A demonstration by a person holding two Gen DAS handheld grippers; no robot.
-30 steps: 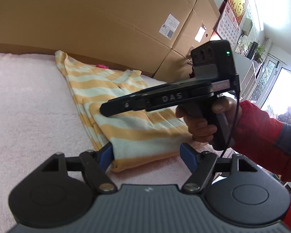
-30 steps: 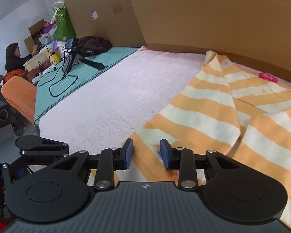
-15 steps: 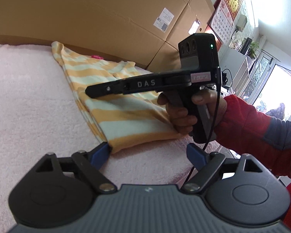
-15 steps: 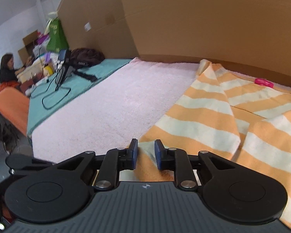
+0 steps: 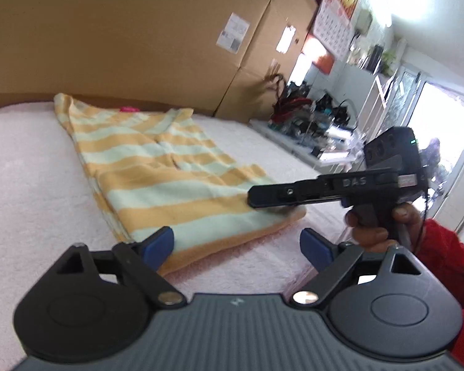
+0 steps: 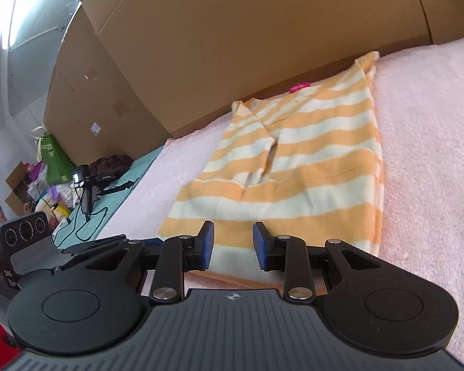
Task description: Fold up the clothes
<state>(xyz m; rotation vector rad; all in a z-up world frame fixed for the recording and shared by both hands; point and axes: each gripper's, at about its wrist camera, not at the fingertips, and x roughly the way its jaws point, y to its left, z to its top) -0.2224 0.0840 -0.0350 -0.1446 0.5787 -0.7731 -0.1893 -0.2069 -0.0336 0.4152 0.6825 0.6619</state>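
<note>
While both tongs let go, the fold sits finished.
Left gripper [image 5: 236, 245] stands wide apart, right gripper [image 6: 233, 244] is opening, both empty; the orange-and-cream striped knit shirt [image 6: 294, 167] now lies folded just ahead on the pink fleece blanket [image 6: 433, 142].

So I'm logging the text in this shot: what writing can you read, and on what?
"DAS": on the side of the right gripper.
"DAS", sideways: on the left gripper.
Wall calendar: blurred.
Stickers on the cardboard boxes: too small.
Green bag: lettering unreadable.
Pink tag on the striped shirt: unreadable.
</note>
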